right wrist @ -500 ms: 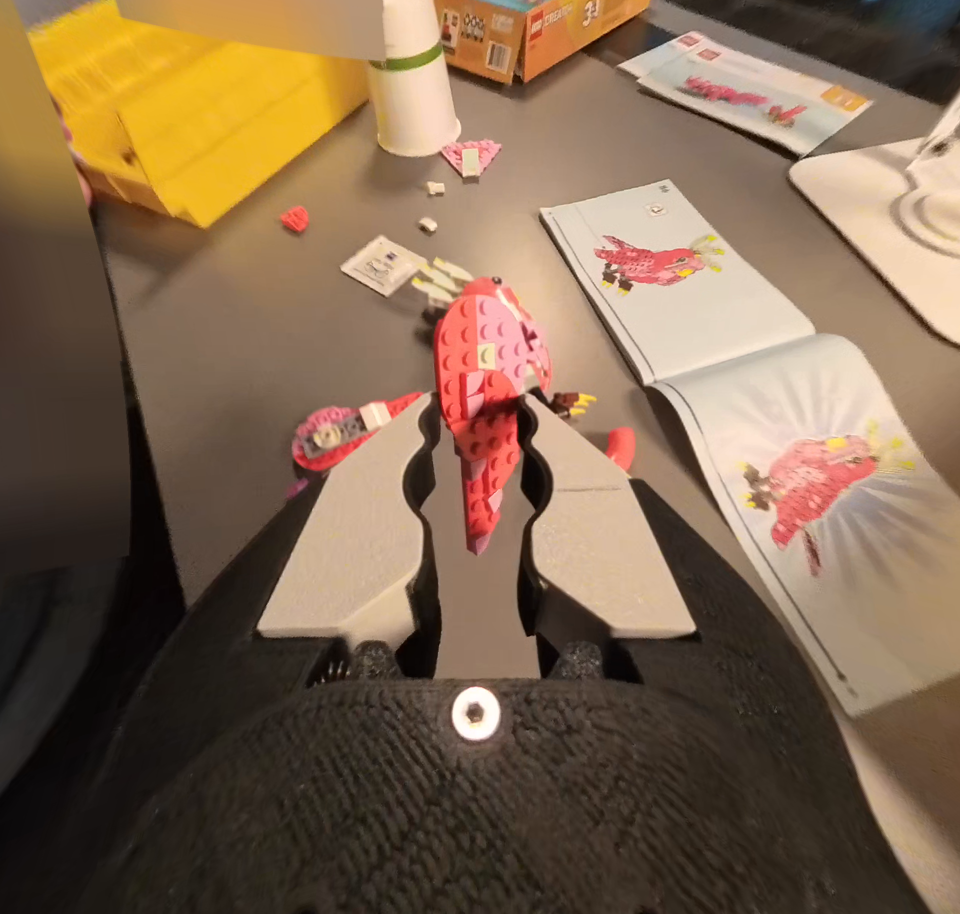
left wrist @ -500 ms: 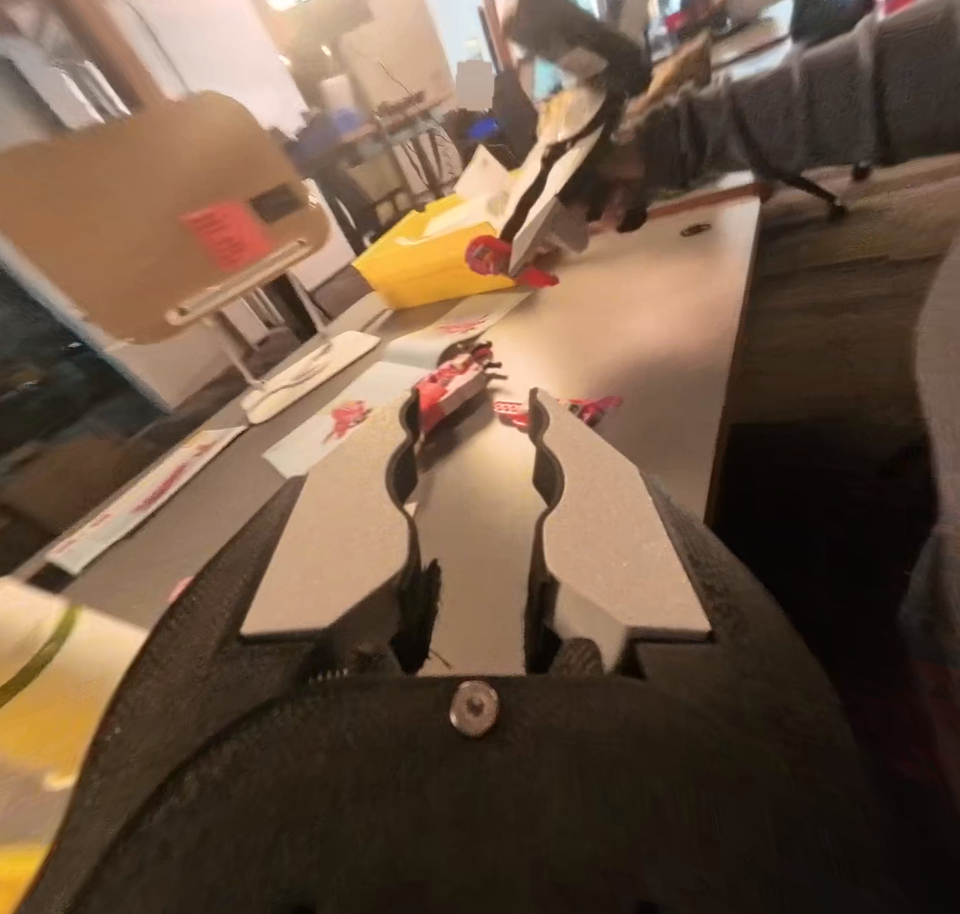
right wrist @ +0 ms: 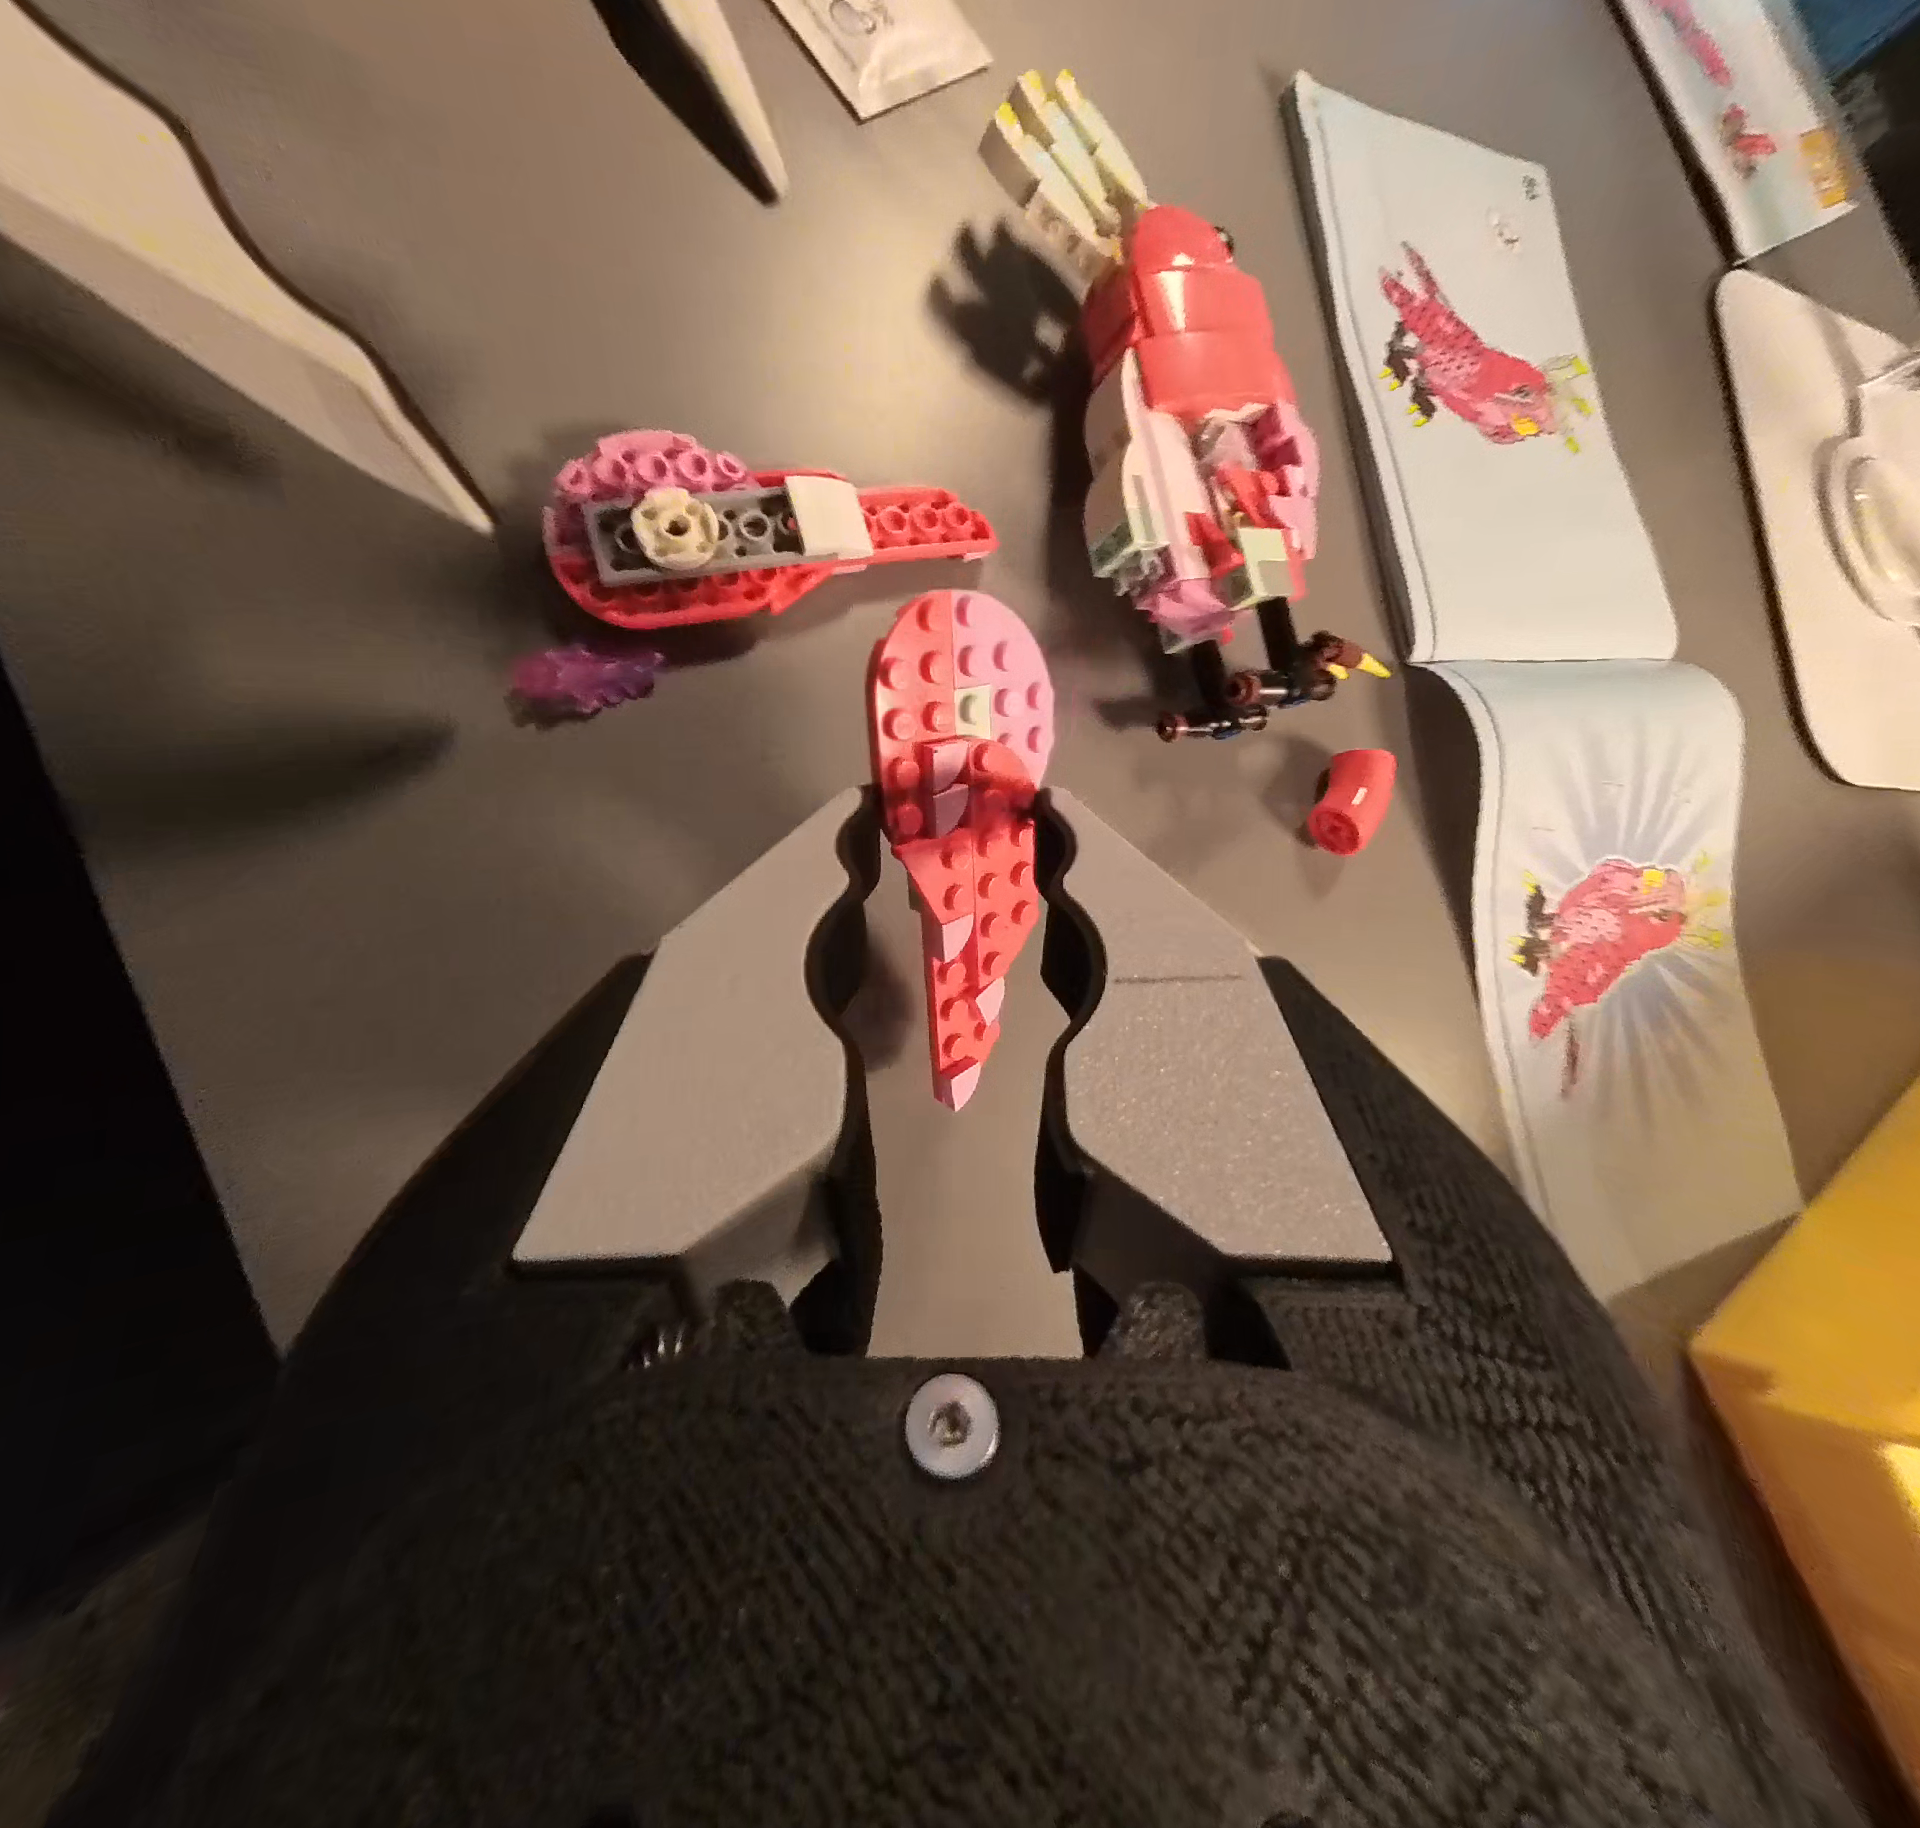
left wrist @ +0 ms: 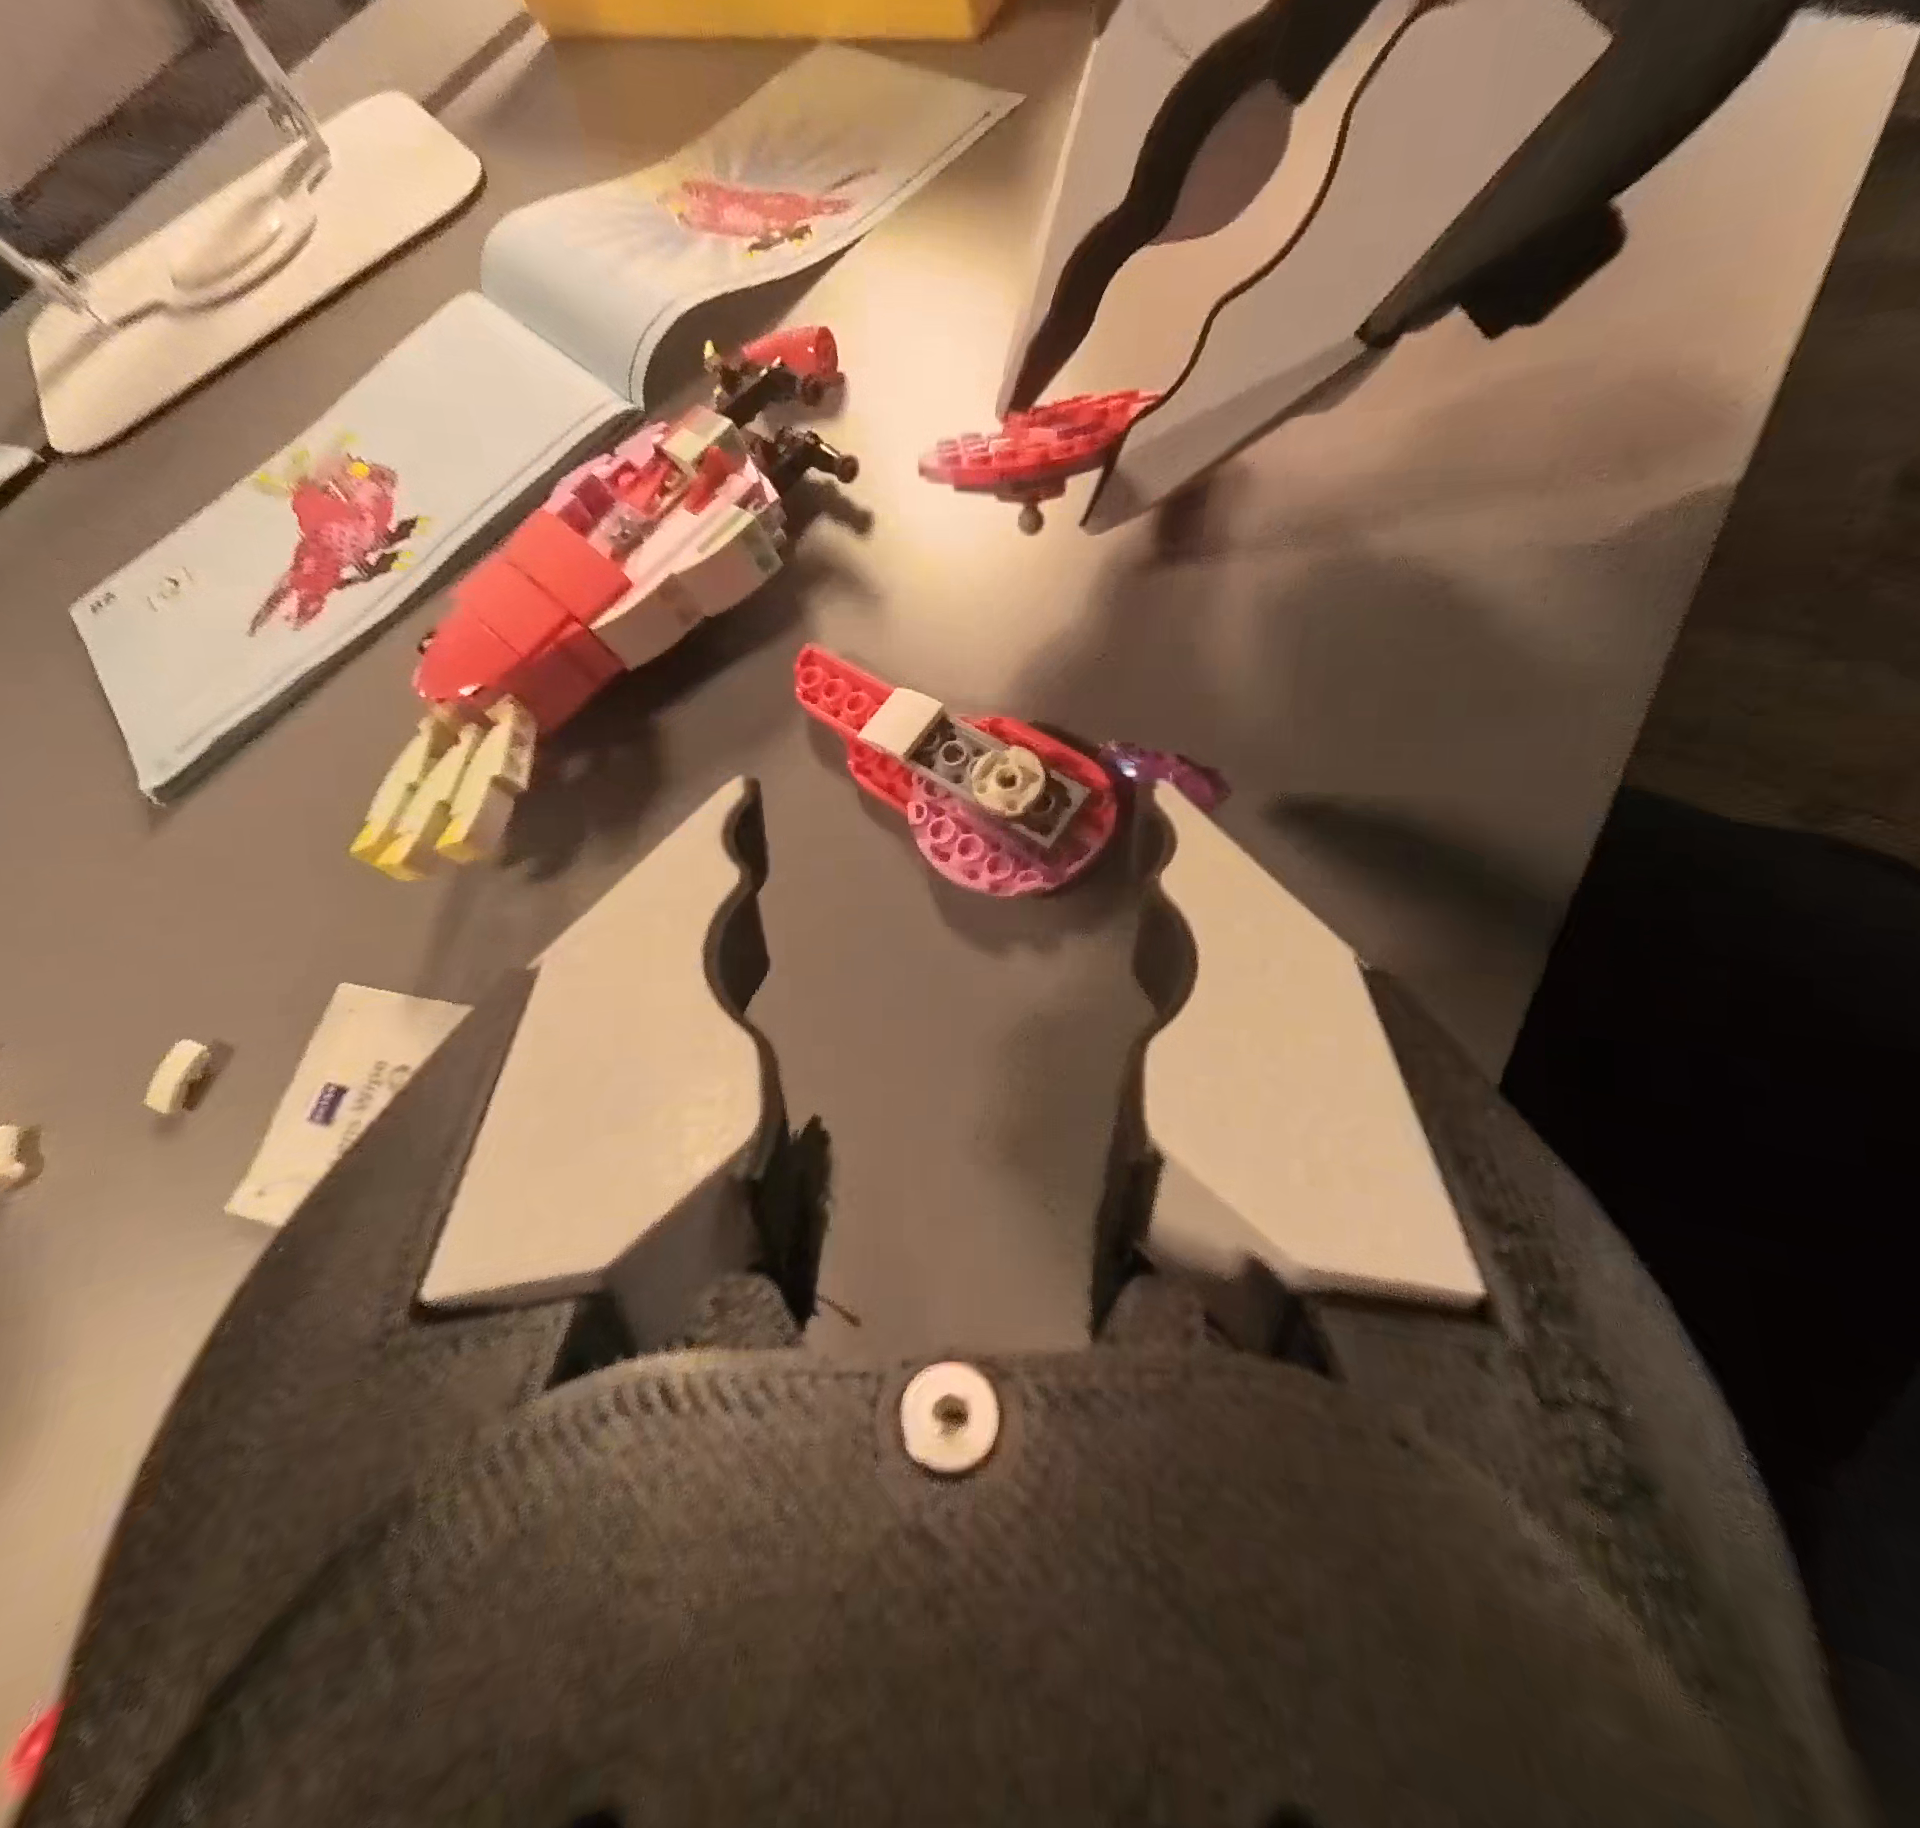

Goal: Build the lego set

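The right tongs (right wrist: 956, 802) clamp a red-and-pink brick wing (right wrist: 961, 843) by its narrow edges above the table (right wrist: 312, 324) — light, stiff, likely to snap apart — while the left tongs (left wrist: 961, 802) stand apart, a second brick wing (left wrist: 977, 791) lying just ahead between their tips.

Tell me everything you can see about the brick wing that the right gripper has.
The wing is a flat, teardrop-shaped build of studded red and pink plastic plates, with one small pale tile near its round end. The right gripper clamps it by its edges, both fingertips pressing on its middle. Round end points forward, narrow tip back between the fingers. It hangs above the table, studs toward the camera.
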A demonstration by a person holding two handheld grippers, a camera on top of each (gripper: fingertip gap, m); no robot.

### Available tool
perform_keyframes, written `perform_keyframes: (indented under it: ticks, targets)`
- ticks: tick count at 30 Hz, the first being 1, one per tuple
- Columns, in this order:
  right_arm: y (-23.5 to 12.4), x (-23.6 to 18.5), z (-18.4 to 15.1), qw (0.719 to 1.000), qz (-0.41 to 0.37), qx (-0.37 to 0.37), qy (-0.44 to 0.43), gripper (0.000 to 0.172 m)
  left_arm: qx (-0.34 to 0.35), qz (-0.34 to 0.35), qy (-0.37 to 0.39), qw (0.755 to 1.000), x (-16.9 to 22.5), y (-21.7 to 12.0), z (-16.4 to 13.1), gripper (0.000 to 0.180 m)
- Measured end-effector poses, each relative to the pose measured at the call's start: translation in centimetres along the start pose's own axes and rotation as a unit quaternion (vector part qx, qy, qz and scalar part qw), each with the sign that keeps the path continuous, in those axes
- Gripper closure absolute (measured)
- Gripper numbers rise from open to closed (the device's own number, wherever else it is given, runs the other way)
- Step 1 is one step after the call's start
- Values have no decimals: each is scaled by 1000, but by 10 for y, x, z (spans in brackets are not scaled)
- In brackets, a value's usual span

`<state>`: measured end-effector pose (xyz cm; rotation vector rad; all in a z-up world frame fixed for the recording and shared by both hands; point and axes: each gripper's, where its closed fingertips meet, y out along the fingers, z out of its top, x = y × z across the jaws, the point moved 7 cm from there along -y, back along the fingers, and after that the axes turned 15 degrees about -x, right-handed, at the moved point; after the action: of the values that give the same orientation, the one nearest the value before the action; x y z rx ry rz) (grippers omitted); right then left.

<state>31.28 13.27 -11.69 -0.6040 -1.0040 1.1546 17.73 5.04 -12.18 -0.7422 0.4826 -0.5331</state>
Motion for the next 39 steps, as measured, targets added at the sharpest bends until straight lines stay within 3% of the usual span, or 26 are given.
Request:
perform_keyframes:
  ticks: [4, 8, 14, 17, 21, 25, 27, 28, 29, 33, 36, 37, 39]
  targets:
    - [5, 3, 0, 996, 37, 9, 75, 145, -14, -5, -12, 1000, -1, 8, -1, 112]
    - [2, 10, 2, 986, 70, 50, 141, 145, 21, 27, 8, 999, -14, 5, 3, 118]
    - [-3, 27, 16, 977, 77, 94, 177, 145, 85, 91, 114, 986, -36, -2, 18, 125]
    - [-6, 15, 26, 981, 97, 103, 131, 145, 138, 127, 188, 964, -25, -11, 24, 123]
    - [-1, -4, 29, 996, 65, 47, 25, 145, 150, 205, 327, 910, -9, -10, 22, 124]
    - [-3, -14, 36, 995, 94, 42, -12, 145, 154, 227, 387, 880, -4, -4, 24, 146]
    - [-6, -12, 38, 994, 96, 48, -17, 145, 171, 230, 393, 874, -5, -6, 25, 170]
    - [-7, -11, 40, 994, 100, 50, -17, 145, 179, 230, 395, 871, -5, -6, 26, 171]
    - [-8, -11, 40, 994, 100, 48, -21, 145, 181, 227, 396, 871, -5, -6, 26, 168]
    - [-6, -11, 32, 996, 59, 11, -58, 146, 137, 180, 419, 879, -1, 0, 23, 116]
    - [-8, -16, 30, 996, 45, 2, -79, 146, 136, 156, 451, 868, 6, 1, 24, 111]
    - [-8, -19, 31, 995, 37, -1, -92, 146, 138, 152, 462, 863, 9, 0, 25, 114]
    - [-10, -24, 33, 994, 24, -5, -111, 148, 152, 172, 475, 849, 13, -1, 28, 148]
